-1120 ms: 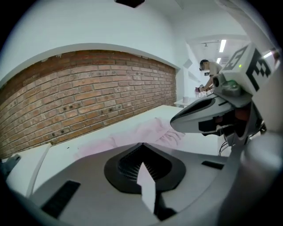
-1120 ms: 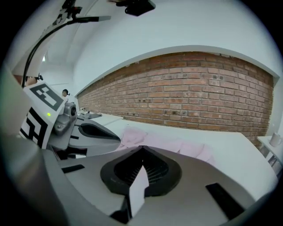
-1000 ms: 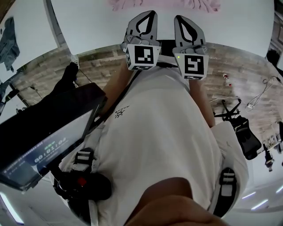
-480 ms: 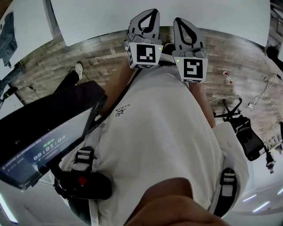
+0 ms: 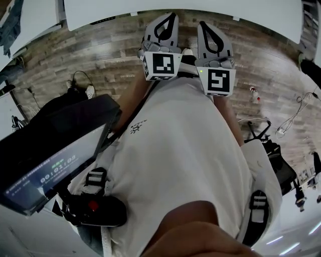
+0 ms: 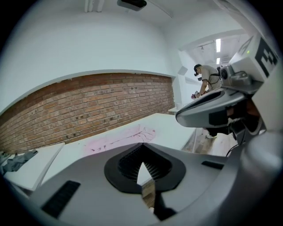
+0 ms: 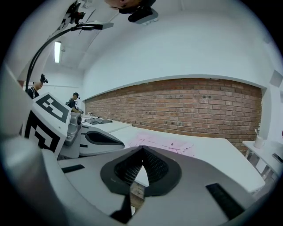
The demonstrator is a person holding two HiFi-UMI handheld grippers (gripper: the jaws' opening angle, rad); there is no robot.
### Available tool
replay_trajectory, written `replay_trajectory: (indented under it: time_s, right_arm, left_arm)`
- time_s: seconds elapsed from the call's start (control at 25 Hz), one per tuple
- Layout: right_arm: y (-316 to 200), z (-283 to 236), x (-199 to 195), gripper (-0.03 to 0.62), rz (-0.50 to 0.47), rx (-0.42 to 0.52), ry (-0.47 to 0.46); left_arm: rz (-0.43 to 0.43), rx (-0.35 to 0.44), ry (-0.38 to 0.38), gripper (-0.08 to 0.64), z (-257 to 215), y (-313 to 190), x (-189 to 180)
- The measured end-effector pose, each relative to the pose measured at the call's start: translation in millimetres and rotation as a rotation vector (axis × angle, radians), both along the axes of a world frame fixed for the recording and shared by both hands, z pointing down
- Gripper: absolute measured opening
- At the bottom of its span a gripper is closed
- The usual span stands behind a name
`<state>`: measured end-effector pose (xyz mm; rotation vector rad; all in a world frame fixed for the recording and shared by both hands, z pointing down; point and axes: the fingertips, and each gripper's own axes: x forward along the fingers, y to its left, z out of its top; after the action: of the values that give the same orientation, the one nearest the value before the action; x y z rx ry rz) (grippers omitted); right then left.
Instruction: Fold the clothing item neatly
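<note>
A pink garment (image 6: 121, 137) lies spread flat on the white table (image 6: 172, 128), a step ahead of both grippers; it also shows in the right gripper view (image 7: 164, 144). The head view does not show it. My left gripper (image 5: 168, 19) and right gripper (image 5: 209, 27) are held side by side in front of my chest, over the wooden floor, short of the table edge (image 5: 200, 12). Both are shut with nothing between their jaws. The left gripper (image 6: 142, 145) sees the right one (image 6: 212, 103) beside it. The right gripper (image 7: 142, 148) sees the left one (image 7: 99, 137).
A dark screen (image 5: 47, 163) hangs at my left hip. A brick wall (image 7: 185, 103) runs behind the table. A neighbouring table carries dark clothes (image 7: 95, 120). Another person (image 6: 204, 79) works at a far table. A black office chair (image 5: 276, 155) and cables (image 5: 293, 118) lie on the floor at right.
The head view has tipped down and back: the table has slid to the top edge and the pink garment has left that view. Both grippers stay shut, side by side.
</note>
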<state>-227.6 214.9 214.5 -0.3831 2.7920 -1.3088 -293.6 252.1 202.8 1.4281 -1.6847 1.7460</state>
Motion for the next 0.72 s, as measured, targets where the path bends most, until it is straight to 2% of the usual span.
replay_trajectory:
  time_s: [0.16, 0.44, 0.72]
  right_arm:
    - [12.3, 13.3, -7.4, 0.002, -0.057, -0.047, 0.021]
    - [-3.5, -10.5, -7.0, 0.003, -0.002, -0.020, -0.020]
    - [4.1, -3.4, -10.7, 0.002, -0.024, -0.030, -0.016]
  left_arm:
    - [-0.018, -0.017, -0.009, 0.002, 16.5, 6.1, -5.6]
    - [-0.016, -0.012, 0.005, 0.002, -9.8, 2.8, -0.1]
    - [-0.020, -0.022, -0.015, 0.002, -9.3, 4.5, -7.7]
